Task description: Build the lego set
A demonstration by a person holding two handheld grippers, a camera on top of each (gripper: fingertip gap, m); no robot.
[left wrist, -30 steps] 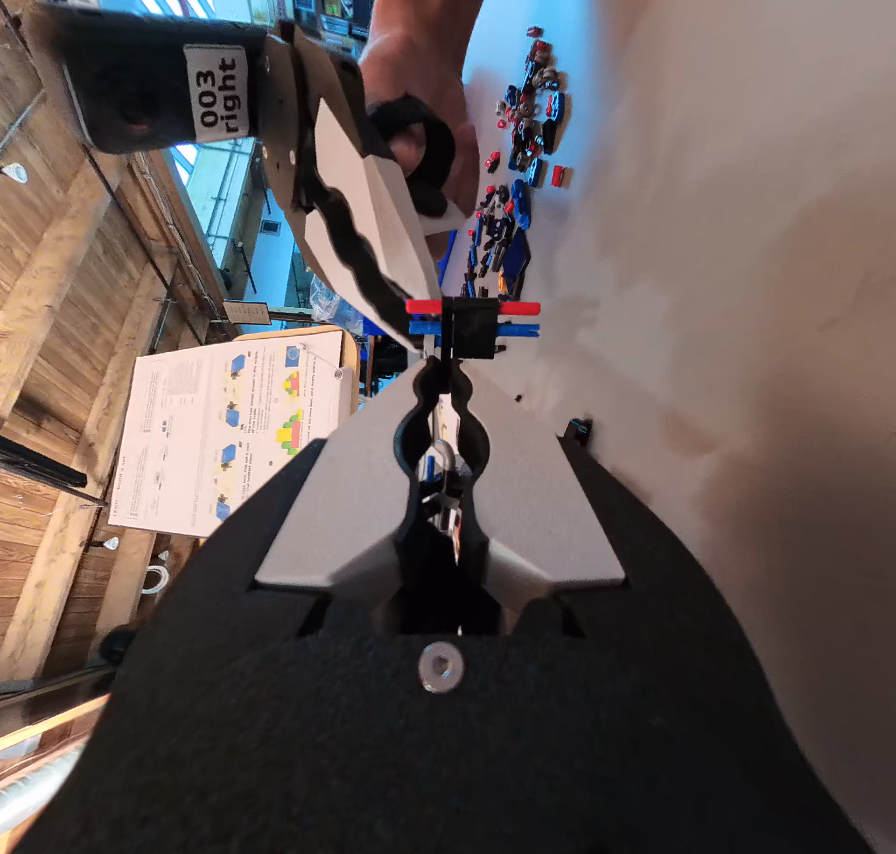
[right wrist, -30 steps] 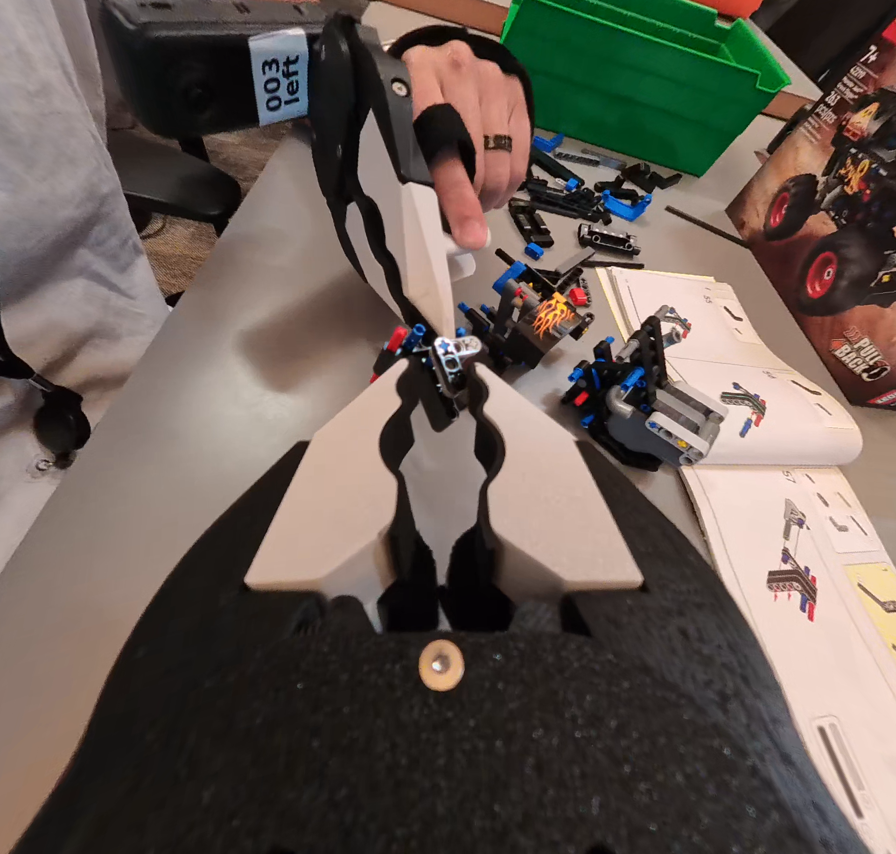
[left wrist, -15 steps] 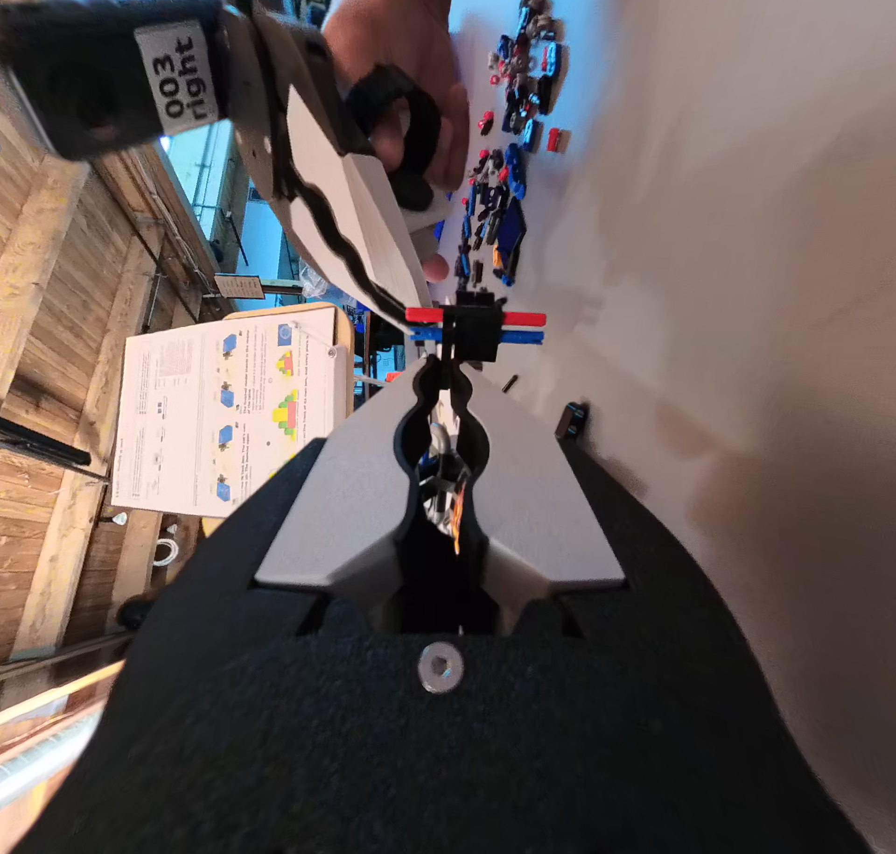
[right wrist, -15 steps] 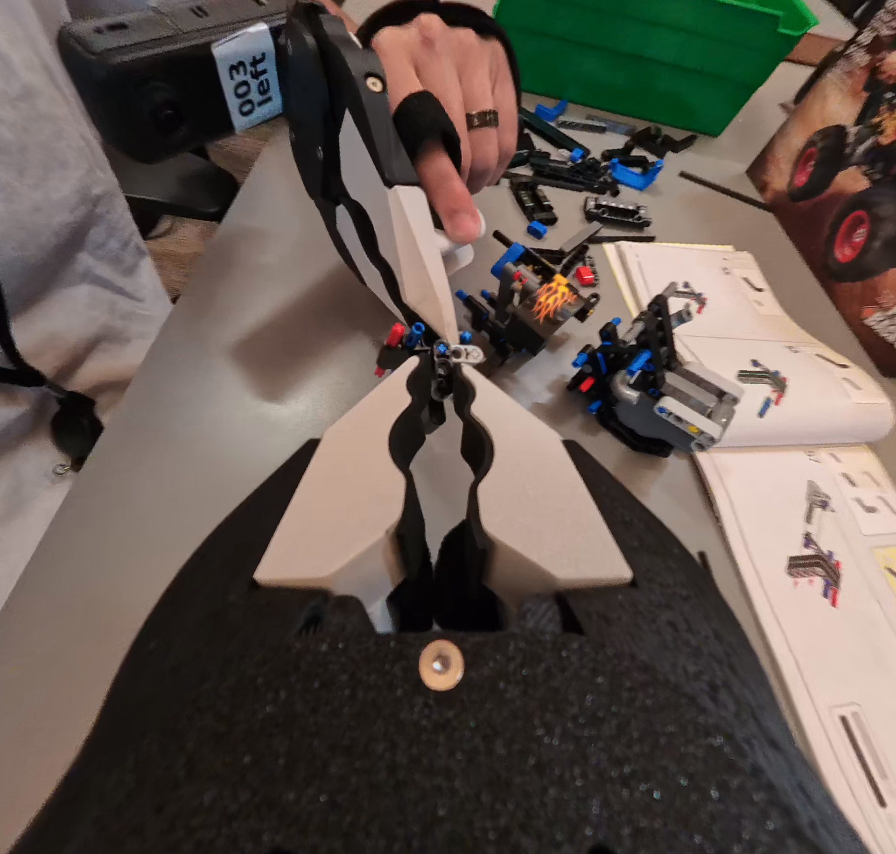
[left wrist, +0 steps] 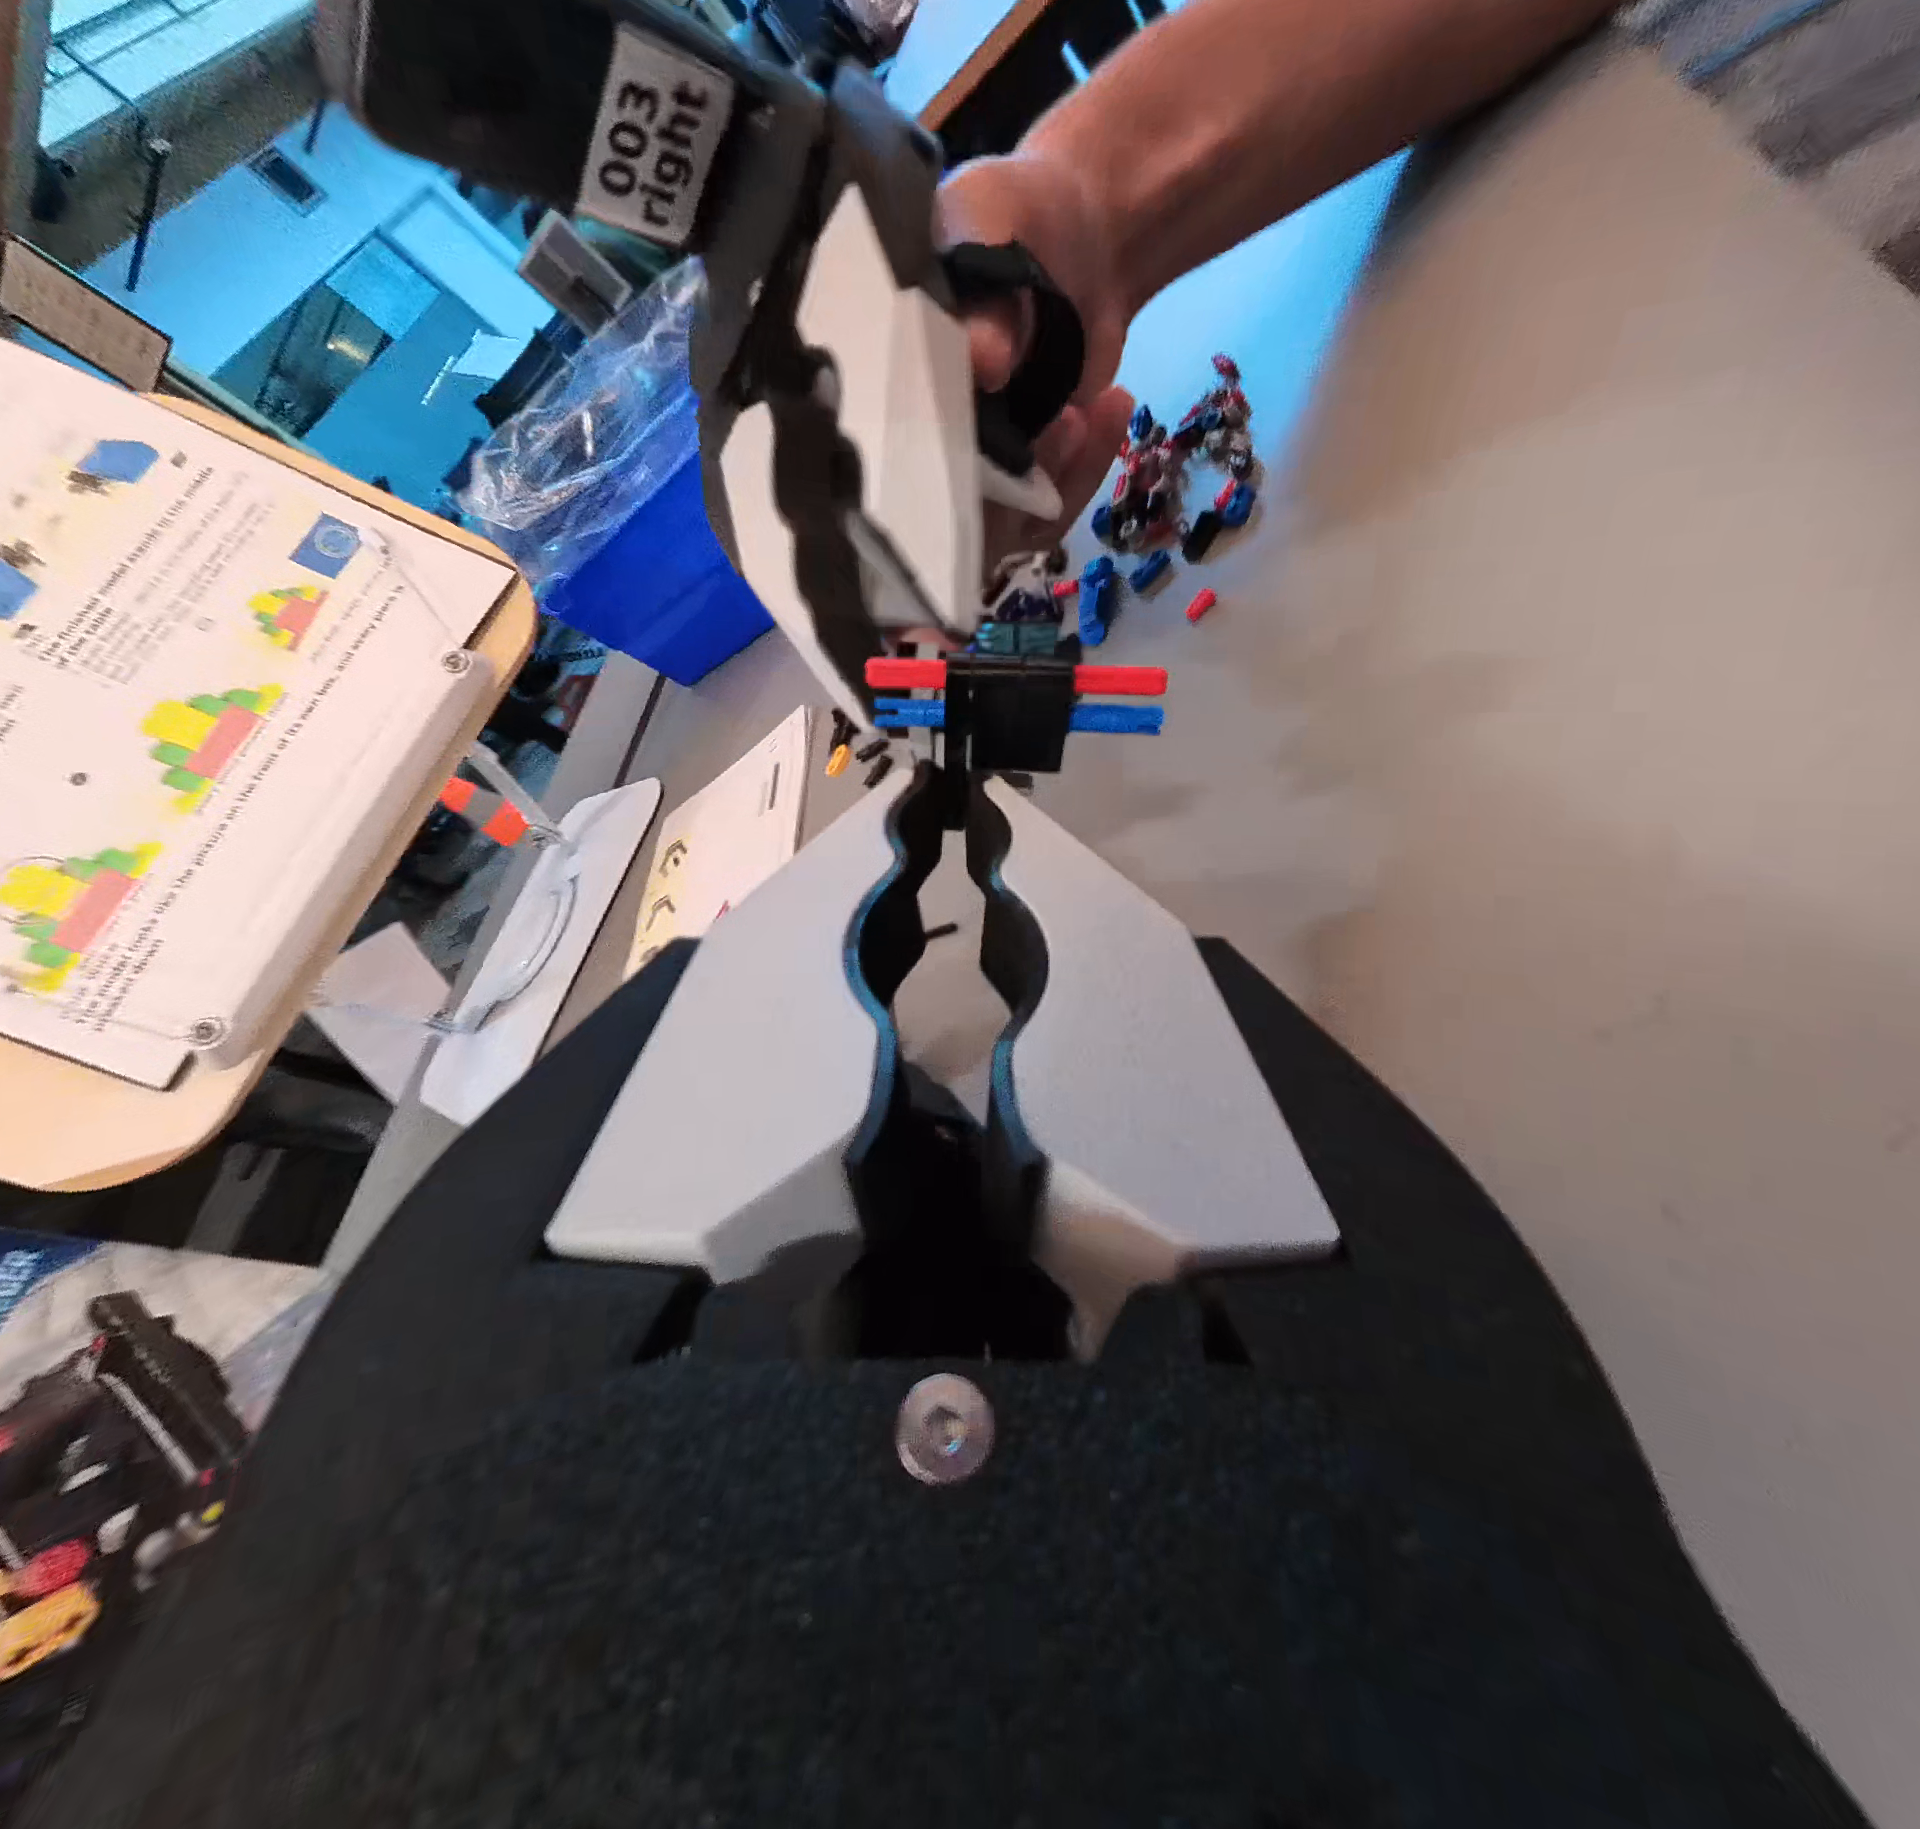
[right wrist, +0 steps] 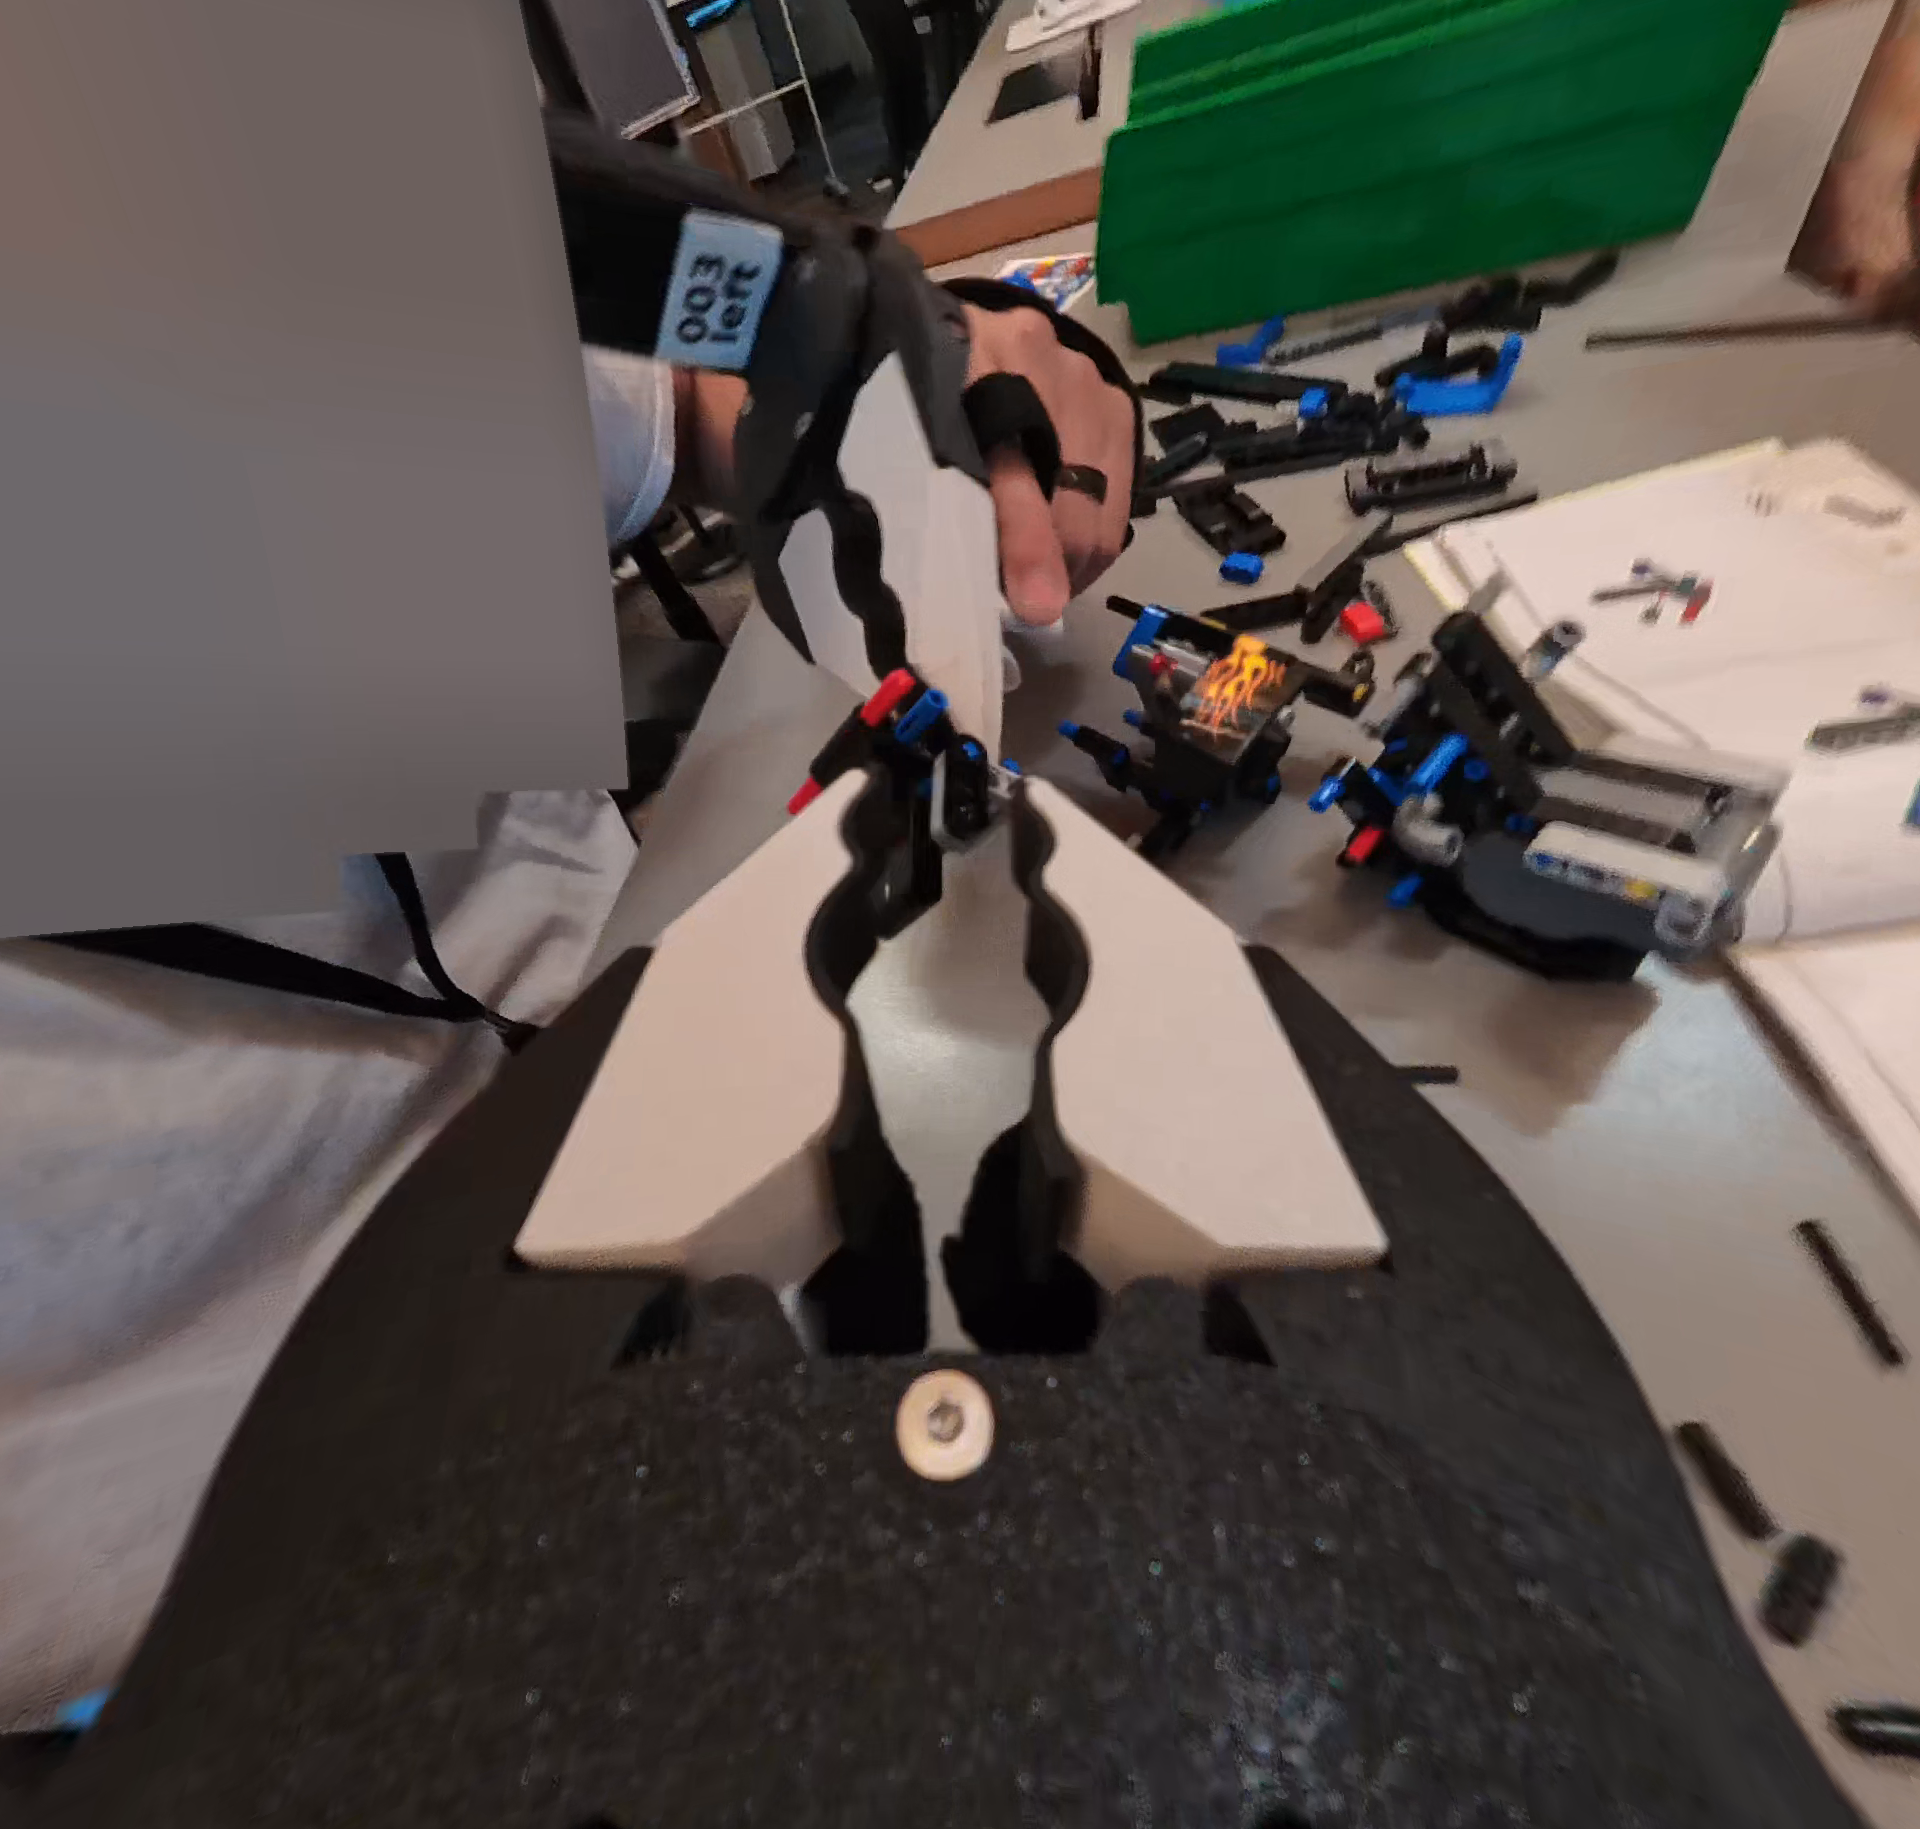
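Left wrist view: the left gripper [left wrist: 951,792] is pinched tight on a small black sub-assembly [left wrist: 1008,714] with 2 red and 2 blue pins, held above the tabletop [left wrist: 1558,740]. It looks light, rigid, and its pins could pop; grip the black core.

Right wrist view: the right gripper [right wrist: 940,808] nips a grey piece [right wrist: 971,792] on the same sub-assembly; the joint is blurred.

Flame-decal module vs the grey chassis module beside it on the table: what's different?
The flame-decal module is smaller, and the grey chassis module is bulkier. The flame-decal module is mostly black with an orange flame panel, while the chassis module shows light grey beams. The flame-decal module stands on bare table, and the chassis module sits at the open booklet's edge. Both carry blue pins.
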